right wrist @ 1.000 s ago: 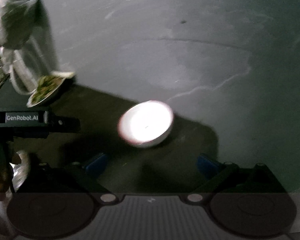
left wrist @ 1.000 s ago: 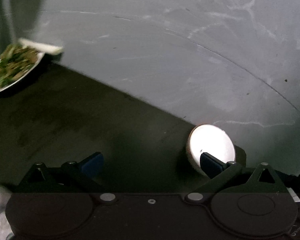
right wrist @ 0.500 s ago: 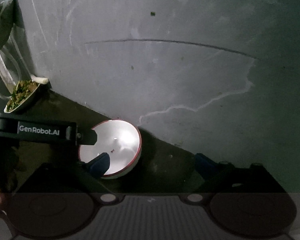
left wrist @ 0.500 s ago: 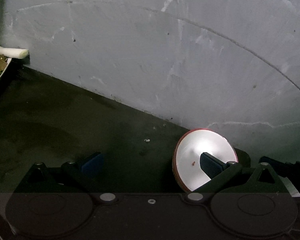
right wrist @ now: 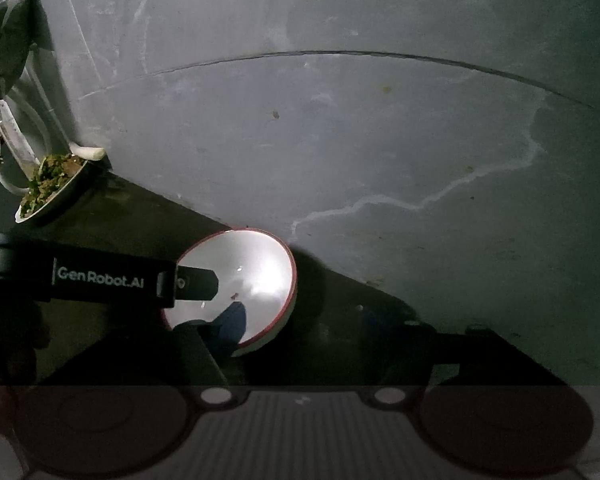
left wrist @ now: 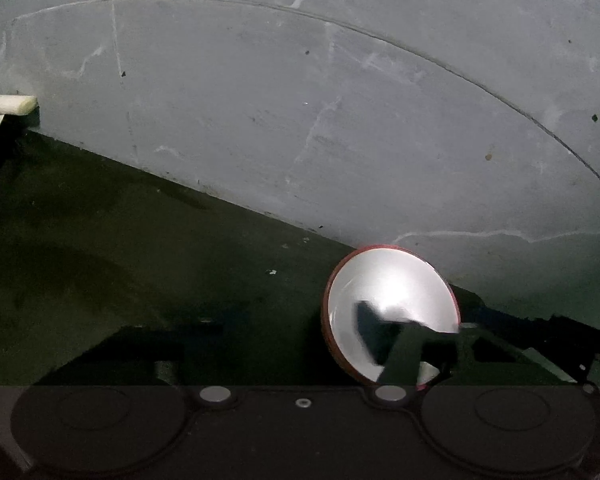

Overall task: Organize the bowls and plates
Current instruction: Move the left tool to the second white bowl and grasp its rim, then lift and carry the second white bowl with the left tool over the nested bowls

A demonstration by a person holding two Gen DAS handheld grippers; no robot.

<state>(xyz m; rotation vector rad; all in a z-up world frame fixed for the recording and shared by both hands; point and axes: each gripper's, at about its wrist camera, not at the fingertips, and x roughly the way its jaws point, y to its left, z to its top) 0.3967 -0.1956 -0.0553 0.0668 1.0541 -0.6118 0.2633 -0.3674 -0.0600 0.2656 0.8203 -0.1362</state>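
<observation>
Now both tongs' jaws closing on bowl (left wrist: 392,296), formerly wide

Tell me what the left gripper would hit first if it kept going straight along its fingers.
Probably the white bowl: the left gripper is closing with one finger already inside it. Beyond lie the dark counter and grey wall.

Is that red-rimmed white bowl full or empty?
Nearly empty. The bowl shows a bare, shiny white inside with only a few tiny crumbs; the plate behind it holds greens.
</observation>
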